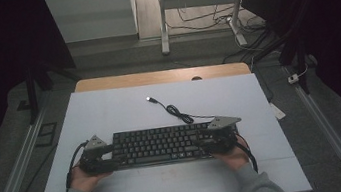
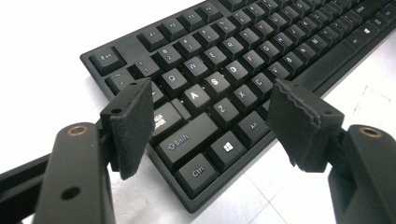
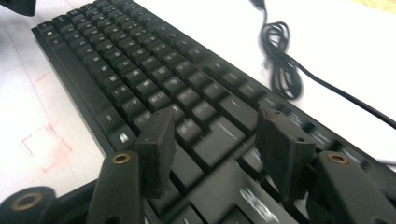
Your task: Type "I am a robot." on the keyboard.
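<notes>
The left gripper (image 1: 109, 156) hovers at the left end of the keyboard (image 1: 162, 144), its fingers (image 2: 133, 123) spread apart with nothing between them; in the left gripper view they frame the Shift, Ctrl and A keys from above and touch none of them. The keyboard lies flat on the white counter (image 1: 110, 112), long side toward the person, roughly midway across and nearer the front edge. It looks like a rigid plastic slab, moderately light, that should not bend if lifted from both ends at once. The keycaps are the weak point: they give under pressure and offer a sloped, slick surface, so pinching across keys would likely slip or press them. Better holds are the thin side edges of the case, one per gripper, fingers above and below the rim. Its cable (image 1: 175, 110) trails loosely back over the counter in a small coil to a free plug, and would drag behind any move. The right gripper (image 1: 210, 143) sits over the right end, fingers (image 3: 156, 149) likewise wide apart and empty above the keys.
</notes>
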Motion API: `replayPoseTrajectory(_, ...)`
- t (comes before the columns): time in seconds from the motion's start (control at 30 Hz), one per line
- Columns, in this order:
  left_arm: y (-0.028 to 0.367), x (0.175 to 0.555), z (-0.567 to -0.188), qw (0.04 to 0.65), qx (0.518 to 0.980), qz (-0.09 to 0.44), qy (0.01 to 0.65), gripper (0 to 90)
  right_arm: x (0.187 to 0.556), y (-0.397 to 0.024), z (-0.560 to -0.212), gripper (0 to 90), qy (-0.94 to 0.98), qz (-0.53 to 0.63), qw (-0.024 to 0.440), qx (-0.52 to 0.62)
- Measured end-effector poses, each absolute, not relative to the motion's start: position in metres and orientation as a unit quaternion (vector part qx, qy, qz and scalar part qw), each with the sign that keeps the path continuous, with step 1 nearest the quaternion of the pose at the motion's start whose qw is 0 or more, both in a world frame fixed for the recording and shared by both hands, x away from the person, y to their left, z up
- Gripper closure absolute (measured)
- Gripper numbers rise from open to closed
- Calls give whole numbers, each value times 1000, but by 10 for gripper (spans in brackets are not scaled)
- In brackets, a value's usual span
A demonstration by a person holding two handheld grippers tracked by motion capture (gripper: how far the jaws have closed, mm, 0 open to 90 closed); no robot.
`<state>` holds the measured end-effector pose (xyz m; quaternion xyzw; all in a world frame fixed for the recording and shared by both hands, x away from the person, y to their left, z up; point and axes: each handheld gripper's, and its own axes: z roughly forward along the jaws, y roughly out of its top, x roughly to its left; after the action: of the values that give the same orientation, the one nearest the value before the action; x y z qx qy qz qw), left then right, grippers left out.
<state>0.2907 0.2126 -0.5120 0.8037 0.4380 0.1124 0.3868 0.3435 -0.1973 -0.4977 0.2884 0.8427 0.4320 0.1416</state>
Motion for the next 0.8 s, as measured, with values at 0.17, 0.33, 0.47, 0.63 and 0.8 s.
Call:
replayPoseTrajectory(0.17,215,283,-513,389,803,110,437,315,335,-224,-499,449,840,426,154,299)
replayPoseTrajectory(0.33,220,275,-516,392,801,104,440,316,323,-259,-501,447,831,425,170,317)
replayPoseTrajectory(0.47,220,270,-517,391,803,104,437,315,315,-283,-499,446,825,423,182,329)
replayPoseTrajectory(0.63,220,269,-517,391,804,104,435,315,312,-301,-500,446,815,429,184,343)
replayPoseTrajectory(0.8,220,269,-517,393,803,103,435,315,313,-303,-501,445,818,429,178,341)
